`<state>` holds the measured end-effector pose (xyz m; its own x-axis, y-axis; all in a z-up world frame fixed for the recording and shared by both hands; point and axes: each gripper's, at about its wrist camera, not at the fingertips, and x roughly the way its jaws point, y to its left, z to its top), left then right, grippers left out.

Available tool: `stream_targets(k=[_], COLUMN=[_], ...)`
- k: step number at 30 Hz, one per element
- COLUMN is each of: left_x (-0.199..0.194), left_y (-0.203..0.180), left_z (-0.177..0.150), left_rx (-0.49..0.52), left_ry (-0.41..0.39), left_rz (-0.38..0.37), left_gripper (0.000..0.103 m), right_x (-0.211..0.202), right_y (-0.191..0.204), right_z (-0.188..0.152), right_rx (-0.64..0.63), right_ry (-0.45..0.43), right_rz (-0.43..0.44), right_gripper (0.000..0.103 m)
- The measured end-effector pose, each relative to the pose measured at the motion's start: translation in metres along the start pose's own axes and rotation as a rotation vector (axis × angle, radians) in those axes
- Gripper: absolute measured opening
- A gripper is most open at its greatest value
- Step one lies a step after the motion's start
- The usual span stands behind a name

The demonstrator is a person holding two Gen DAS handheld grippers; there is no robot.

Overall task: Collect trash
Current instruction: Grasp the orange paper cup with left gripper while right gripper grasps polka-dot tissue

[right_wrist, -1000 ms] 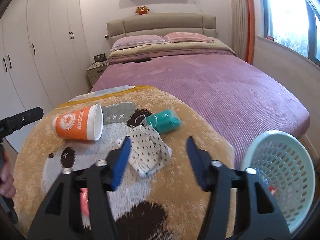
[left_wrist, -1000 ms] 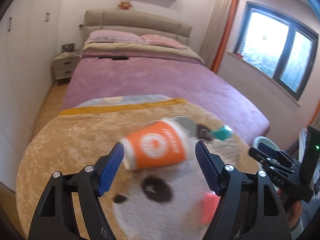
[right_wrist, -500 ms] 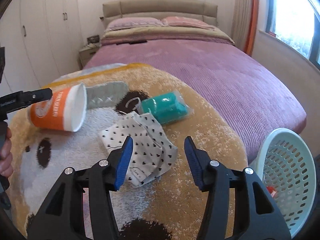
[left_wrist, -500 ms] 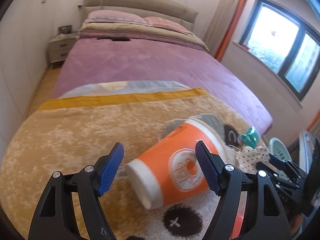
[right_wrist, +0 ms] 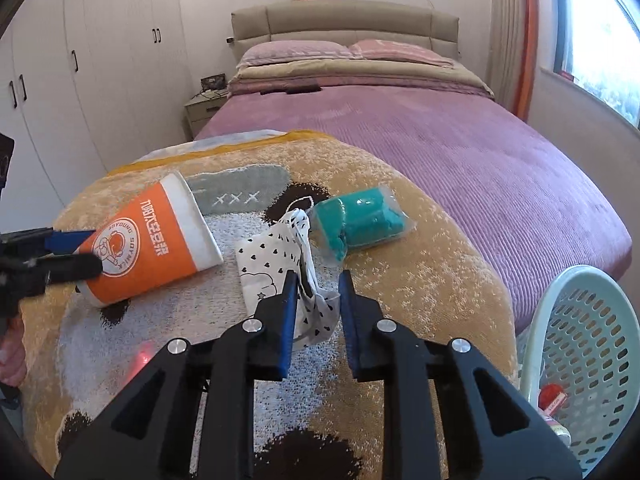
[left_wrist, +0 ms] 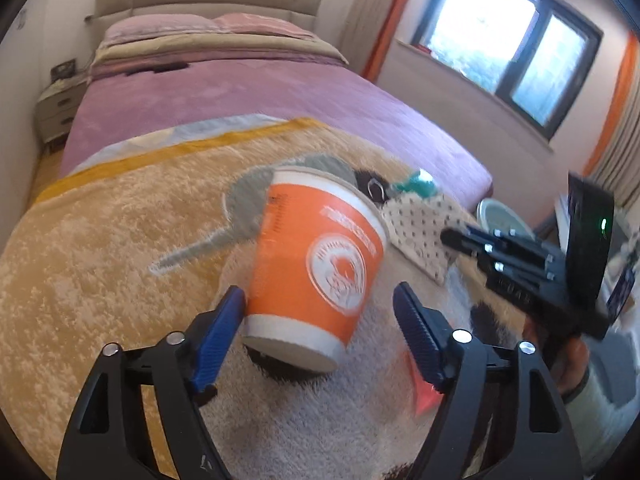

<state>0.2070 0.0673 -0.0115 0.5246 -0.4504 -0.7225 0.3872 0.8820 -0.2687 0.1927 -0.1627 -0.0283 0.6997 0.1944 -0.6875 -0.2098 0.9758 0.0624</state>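
An orange paper cup (left_wrist: 316, 264) lies on its side on the panda blanket (right_wrist: 420, 280). My left gripper (left_wrist: 318, 292) straddles its base with jaws opening; the left pad (left_wrist: 224, 320) touches the cup and the right pad stands apart. From the right wrist, the cup (right_wrist: 148, 240) shows with the left gripper (right_wrist: 94, 250) at its base. My right gripper (right_wrist: 319, 276) has its jaws closing, pinching the bunched black-spotted white cloth (right_wrist: 268, 256). A teal plastic-wrapped packet (right_wrist: 360, 220) lies just beyond it.
A pale green perforated basket (right_wrist: 592, 340) stands off the bed's right corner with a red item (right_wrist: 552, 396) inside. The purple bed (right_wrist: 440, 140) stretches behind. White wardrobes (right_wrist: 80, 80) and a bedside table (right_wrist: 204, 112) stand at the left.
The left gripper dropped and closed in around the cup's base. The right jaws narrowed onto the spotted cloth, which has bunched up between them.
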Motion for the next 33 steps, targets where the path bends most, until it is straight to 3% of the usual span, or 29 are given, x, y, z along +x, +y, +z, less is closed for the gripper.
stream_targets(k=[3,7,19,21,24,29,33], left_x=[0.012,0.022,0.022,0.017,0.008,-0.009,-0.021], left_y=[-0.004,-0.006,-0.002,-0.003,-0.005,-0.015,-0.028], left_z=[-0.001,-0.002,0.001,0.0,-0.001,0.0,0.002], left_rx=[0.011,-0.006,-0.081,-0.091,-0.104,-0.102,-0.094], left_ry=[0.033,0.039,-0.014,-0.038,-0.068,-0.102,-0.122], left_rz=[0.065,0.094,0.097,0.091,0.093,0.086,0.082], left_gripper=[0.075,0.075,0.066,0.066,0.066,0.066,0.066], right_x=[0.001,0.001,0.015,0.013,0.007,-0.009,-0.027], right_y=[-0.001,-0.006,-0.011,-0.008,0.0,0.008,0.004], right_z=[-0.001,-0.002,0.0,0.0,-0.001,-0.004,-0.005], right_rx=[0.005,0.023,0.047,0.029,-0.003,-0.042,-0.025], right_ry=[0.009,0.02,0.082,0.073,0.051,-0.021,-0.086], right_rz=[0.0,0.01,0.042,0.05,0.041,0.002,0.033], right_gripper=[0.018,0.019,0.024,0.024,0.008,0.006,0.006])
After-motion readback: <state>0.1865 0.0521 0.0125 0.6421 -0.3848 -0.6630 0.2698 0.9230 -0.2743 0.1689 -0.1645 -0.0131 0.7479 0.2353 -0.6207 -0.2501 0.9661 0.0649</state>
